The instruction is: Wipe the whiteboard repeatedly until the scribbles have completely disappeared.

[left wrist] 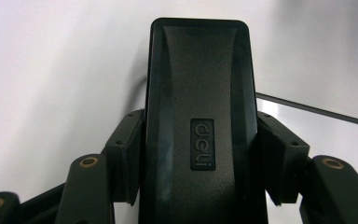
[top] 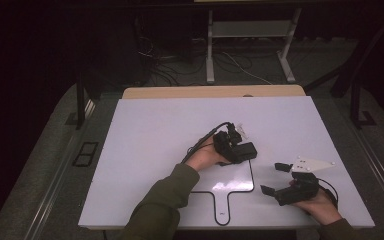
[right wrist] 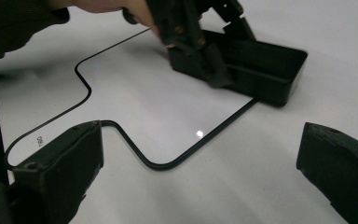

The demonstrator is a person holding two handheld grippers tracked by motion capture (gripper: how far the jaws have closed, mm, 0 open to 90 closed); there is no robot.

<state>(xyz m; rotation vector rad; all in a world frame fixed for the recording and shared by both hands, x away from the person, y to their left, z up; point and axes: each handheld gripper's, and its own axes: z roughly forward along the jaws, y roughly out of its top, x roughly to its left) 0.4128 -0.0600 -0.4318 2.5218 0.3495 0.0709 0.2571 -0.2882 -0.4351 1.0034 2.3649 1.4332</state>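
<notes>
1. While the left gripper (top: pixel 240 150) clamps a black plastic stapler body (left wrist: pixel 200 126) across its two long sides, the piece sits low over the white table (top: pixel 155 130), at the upper right corner of the black outline (top: pixel 252 180) drawn on it.
2. Left gripper view: the jaws press flat on both flanks, near the embossed "deli" logo (left wrist: pixel 202 143). The grip looks square and centred.
3. Right gripper view: the same piece (right wrist: pixel 256 70) reads as an open, hollow tray-like shell with thin walls.
4. Right gripper (top: pixel 276 179) is spread wide with nothing between the jaws, resting near the table's front right, well apart from the stapler.
5. Handling, my judgement: light, rigid, hard plastic; glossy sides could slip under a loose pinch. Thin walls may flex if squeezed at the open rim.
6. Best hold: mid-length across the flanks, as now, not at the tapered end.
</notes>
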